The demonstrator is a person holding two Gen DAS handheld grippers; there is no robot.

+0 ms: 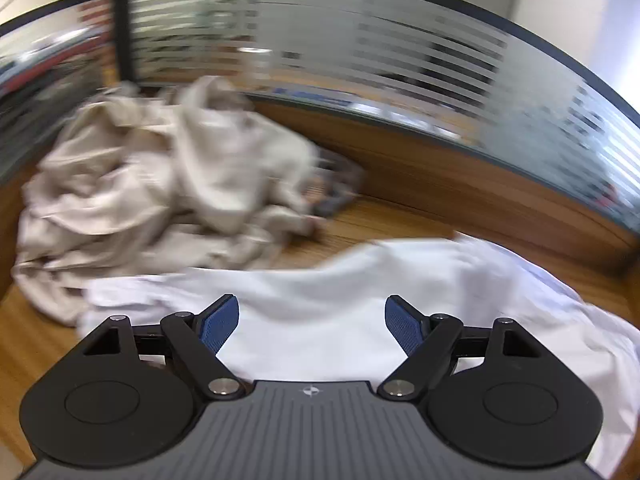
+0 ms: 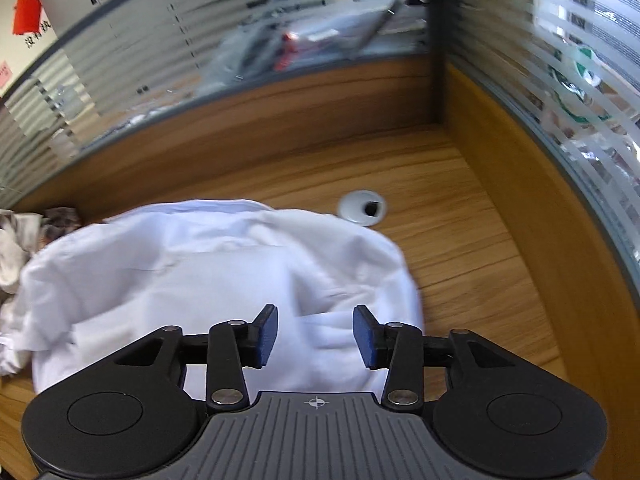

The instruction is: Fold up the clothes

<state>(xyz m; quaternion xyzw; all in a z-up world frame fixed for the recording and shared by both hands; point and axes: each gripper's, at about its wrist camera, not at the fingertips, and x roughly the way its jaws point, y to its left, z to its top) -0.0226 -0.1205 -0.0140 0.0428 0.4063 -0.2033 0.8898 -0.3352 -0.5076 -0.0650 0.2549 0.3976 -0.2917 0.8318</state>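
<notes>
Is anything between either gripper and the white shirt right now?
Nothing visible. The left gripper and right gripper both hang open directly over the white shirt; the beige clothes pile lies off to its side.

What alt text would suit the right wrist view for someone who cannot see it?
The right gripper, open and empty, hangs over a rumpled white shirt spread on a wooden desk. A round white cable grommet sits in the desk just beyond the shirt, and frosted striped glass partitions enclose the desk's corner.
</notes>
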